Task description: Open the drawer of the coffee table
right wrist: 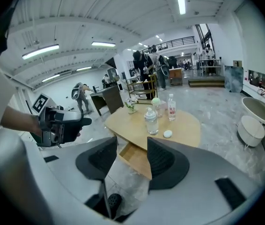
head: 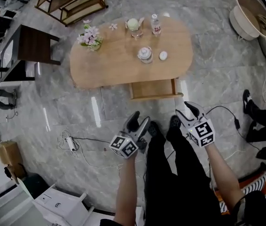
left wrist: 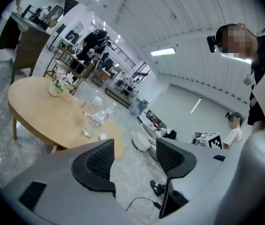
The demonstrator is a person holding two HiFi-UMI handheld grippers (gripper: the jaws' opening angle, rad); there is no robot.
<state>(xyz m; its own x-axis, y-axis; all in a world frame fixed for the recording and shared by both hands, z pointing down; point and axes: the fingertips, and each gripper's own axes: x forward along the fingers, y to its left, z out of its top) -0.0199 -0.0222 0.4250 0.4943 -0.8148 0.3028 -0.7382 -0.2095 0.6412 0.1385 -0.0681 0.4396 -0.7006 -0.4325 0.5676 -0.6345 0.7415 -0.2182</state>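
Head view has the left gripper (head: 138,122) held above the floor (head: 76,117), its jaws apart with nothing between them. Ahead of it and slightly to its right, the drawer (head: 152,89) stands pulled out from the near edge of the wooden bench (head: 119,65). Further right, the right gripper (head: 185,113) is likewise apart and empty, with the drawer ahead to its left.

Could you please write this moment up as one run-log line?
drawer: pulled open | left gripper: open, empty | right gripper: open, empty
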